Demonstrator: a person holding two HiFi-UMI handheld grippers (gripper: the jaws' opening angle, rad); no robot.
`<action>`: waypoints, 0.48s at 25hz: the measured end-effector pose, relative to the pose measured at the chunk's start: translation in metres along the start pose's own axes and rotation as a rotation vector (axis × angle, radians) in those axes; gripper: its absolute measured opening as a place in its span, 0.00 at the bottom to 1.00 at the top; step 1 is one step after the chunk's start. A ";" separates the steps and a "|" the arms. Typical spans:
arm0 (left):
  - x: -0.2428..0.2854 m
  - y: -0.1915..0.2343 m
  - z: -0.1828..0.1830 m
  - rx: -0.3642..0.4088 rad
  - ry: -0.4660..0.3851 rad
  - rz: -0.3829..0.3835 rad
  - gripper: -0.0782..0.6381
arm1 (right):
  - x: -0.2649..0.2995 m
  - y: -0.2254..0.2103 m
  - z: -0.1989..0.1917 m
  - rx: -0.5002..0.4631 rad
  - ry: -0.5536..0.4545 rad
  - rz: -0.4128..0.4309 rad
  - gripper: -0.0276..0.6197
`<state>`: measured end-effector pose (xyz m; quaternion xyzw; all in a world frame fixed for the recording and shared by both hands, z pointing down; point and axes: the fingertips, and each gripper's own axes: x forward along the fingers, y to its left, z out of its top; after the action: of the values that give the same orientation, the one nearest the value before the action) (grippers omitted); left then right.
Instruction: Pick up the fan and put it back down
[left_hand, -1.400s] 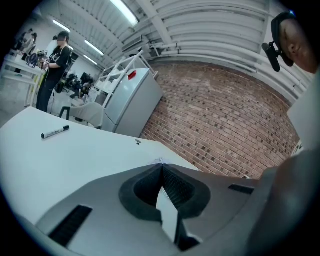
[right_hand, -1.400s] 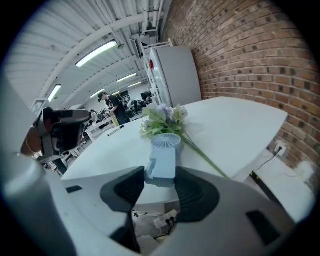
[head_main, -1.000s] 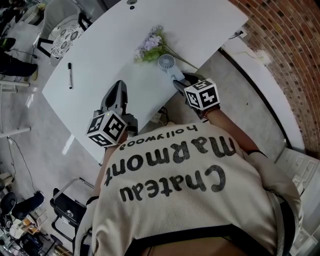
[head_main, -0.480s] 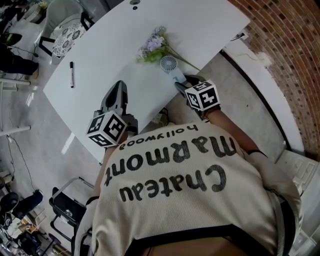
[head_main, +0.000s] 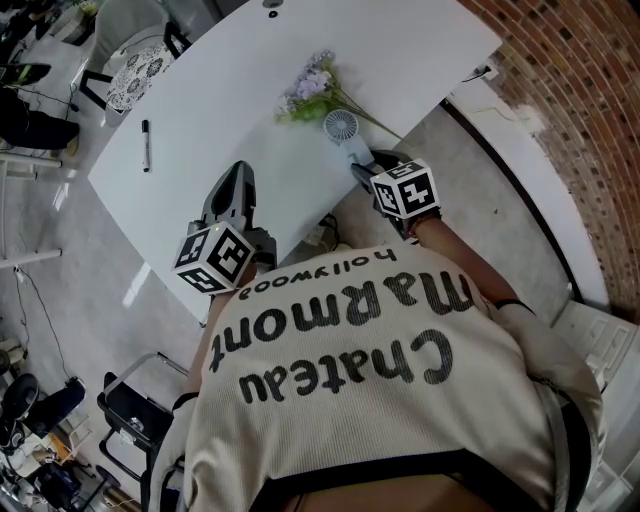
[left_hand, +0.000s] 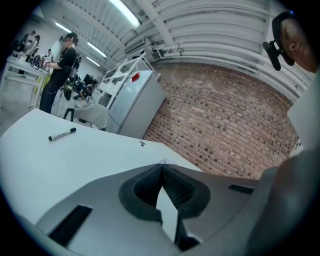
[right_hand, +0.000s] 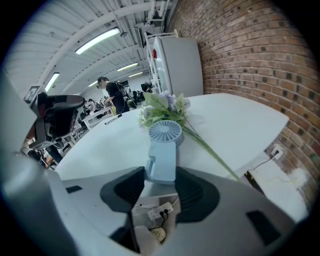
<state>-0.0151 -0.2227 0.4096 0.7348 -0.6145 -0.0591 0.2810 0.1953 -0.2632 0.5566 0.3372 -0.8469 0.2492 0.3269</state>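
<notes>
A light-blue handheld fan (head_main: 341, 126) lies by the near right edge of the white table (head_main: 200, 110), its round head next to a bunch of artificial flowers (head_main: 308, 90). My right gripper (head_main: 362, 165) is shut on its handle. In the right gripper view the pads press both sides of the fan (right_hand: 162, 150), and my right gripper (right_hand: 161, 172) points down over the table edge. I cannot tell whether the fan rests on the table or hangs just above it. My left gripper (head_main: 240, 172) hovers at the near edge, shut and empty; in the left gripper view its tips (left_hand: 161, 167) meet.
A black marker (head_main: 146, 145) lies at the table's left side. A patterned chair (head_main: 135, 70) stands beyond the far left corner. A brick wall (head_main: 580, 100) runs along the right. A white fridge (right_hand: 175, 65) and a standing person (left_hand: 60, 70) are far off.
The head view has drifted a little. Both grippers and the fan keep their places relative to the table.
</notes>
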 end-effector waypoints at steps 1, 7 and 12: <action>-0.001 0.000 0.001 0.001 -0.002 0.000 0.11 | 0.000 0.000 0.000 0.000 0.000 -0.001 0.35; -0.008 0.000 -0.003 -0.003 0.002 0.010 0.11 | 0.000 0.000 -0.001 -0.015 0.000 -0.022 0.35; -0.020 0.007 -0.007 -0.015 0.017 0.032 0.11 | -0.001 0.002 -0.002 -0.022 0.000 -0.053 0.35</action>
<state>-0.0227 -0.2022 0.4130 0.7230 -0.6235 -0.0531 0.2927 0.1947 -0.2599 0.5568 0.3561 -0.8404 0.2309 0.3370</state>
